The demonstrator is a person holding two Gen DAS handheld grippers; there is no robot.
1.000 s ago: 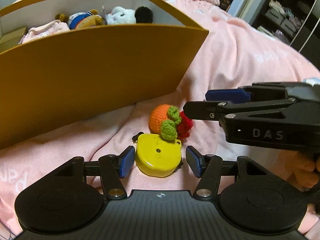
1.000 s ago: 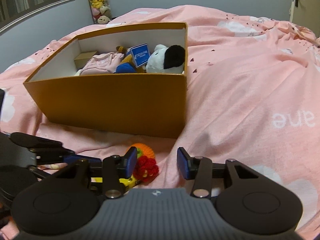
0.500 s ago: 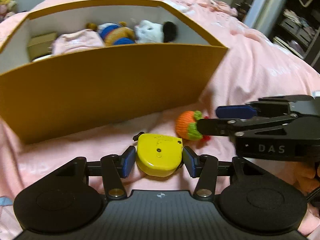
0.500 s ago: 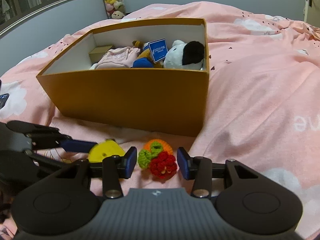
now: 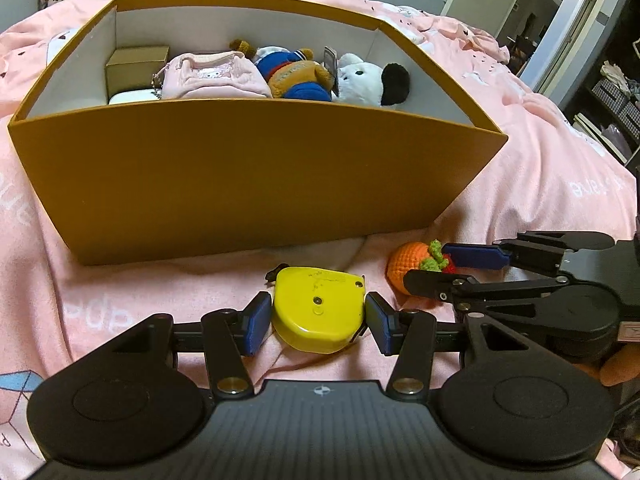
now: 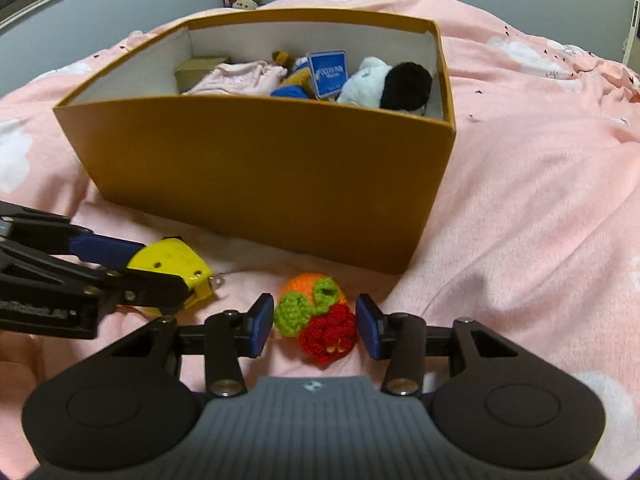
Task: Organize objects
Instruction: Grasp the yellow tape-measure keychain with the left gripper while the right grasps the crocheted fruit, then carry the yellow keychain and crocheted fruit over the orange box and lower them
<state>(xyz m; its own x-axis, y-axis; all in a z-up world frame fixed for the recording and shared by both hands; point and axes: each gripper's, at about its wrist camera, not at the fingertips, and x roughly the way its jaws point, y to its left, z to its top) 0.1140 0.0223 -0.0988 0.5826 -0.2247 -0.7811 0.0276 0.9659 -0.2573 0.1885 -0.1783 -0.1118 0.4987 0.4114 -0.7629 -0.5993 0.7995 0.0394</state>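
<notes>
Both grippers sit on targets; left gripper (image 5: pixel 316 322) clamps the yellow tape measure (image 5: pixel 318 312). Right gripper (image 6: pixel 316 324) straddles the crochet fruit (image 6: pixel 318 318), pads not touching; orange box (image 5: pixel 256 184) at 12 o'clock.

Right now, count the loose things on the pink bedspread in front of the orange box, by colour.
Yellow: 1, the hard plastic tape measure
Orange, green and red: 1, the crocheted fruit toy
Total: 2

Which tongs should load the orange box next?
Left. The left tongs have just closed on the yellow tape measure, pads pressing both sides; the right tongs only straddle the crochet fruit, not yet clamped.
</notes>
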